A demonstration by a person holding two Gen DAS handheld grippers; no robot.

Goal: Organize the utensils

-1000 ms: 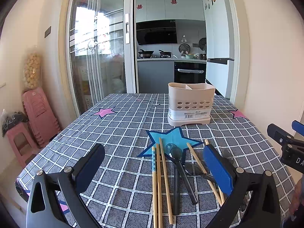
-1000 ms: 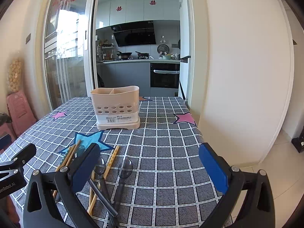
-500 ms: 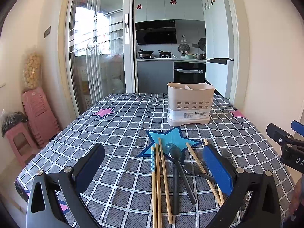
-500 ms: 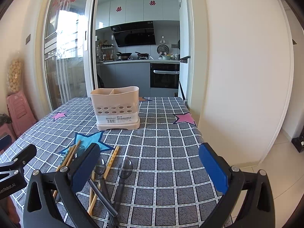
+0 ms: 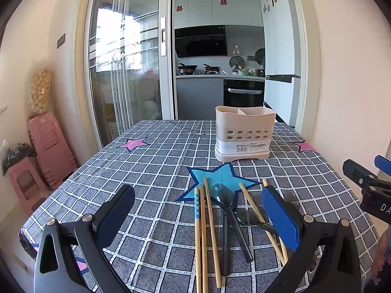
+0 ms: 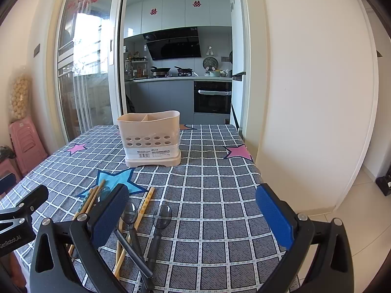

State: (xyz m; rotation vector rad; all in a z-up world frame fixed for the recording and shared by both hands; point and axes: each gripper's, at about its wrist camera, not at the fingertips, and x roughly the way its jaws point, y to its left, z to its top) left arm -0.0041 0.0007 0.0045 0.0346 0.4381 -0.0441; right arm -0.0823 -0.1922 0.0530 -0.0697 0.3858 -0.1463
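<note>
A beige utensil holder with divided compartments stands upright far out on the checked tablecloth. Nearer me lie wooden chopsticks and dark plastic spoons, loose and partly crossing. My left gripper hovers open above the chopsticks and spoons, holding nothing. My right gripper is open too, with the spoons by its left finger. Each gripper shows at the edge of the other's view.
The table ends at its right edge close to a white wall. Stacked pink stools stand by the left wall. A glass sliding door and a kitchen lie beyond the table's far end.
</note>
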